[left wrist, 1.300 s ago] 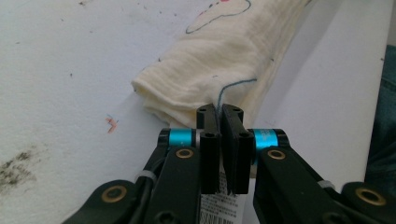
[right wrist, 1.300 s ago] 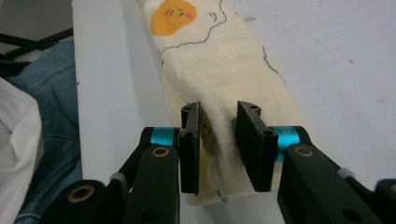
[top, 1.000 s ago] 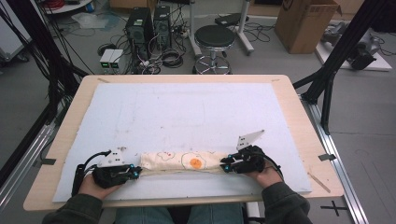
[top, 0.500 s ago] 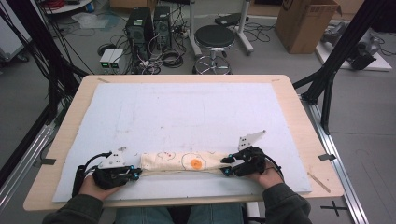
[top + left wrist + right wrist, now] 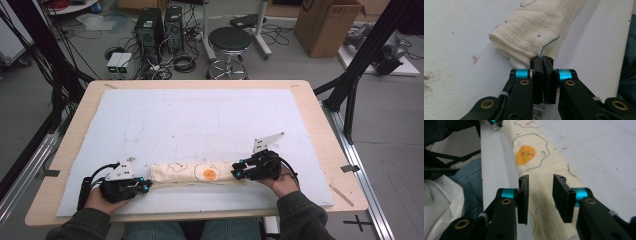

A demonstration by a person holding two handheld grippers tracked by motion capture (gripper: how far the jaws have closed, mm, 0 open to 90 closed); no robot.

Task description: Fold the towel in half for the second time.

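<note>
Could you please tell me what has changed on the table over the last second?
Very little has changed. The folded cloth lies in the same spot along the near edge of the white mat. The left gripper stays at its left end, jaws shut on it, and the right gripper stays at its right end, jaws open.

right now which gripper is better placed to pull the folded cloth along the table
Left. The left gripper is shut on the near corner of the cream folded cloth with the fried-egg print. The right gripper has its fingers open astride the other end, so it must close first.
</note>
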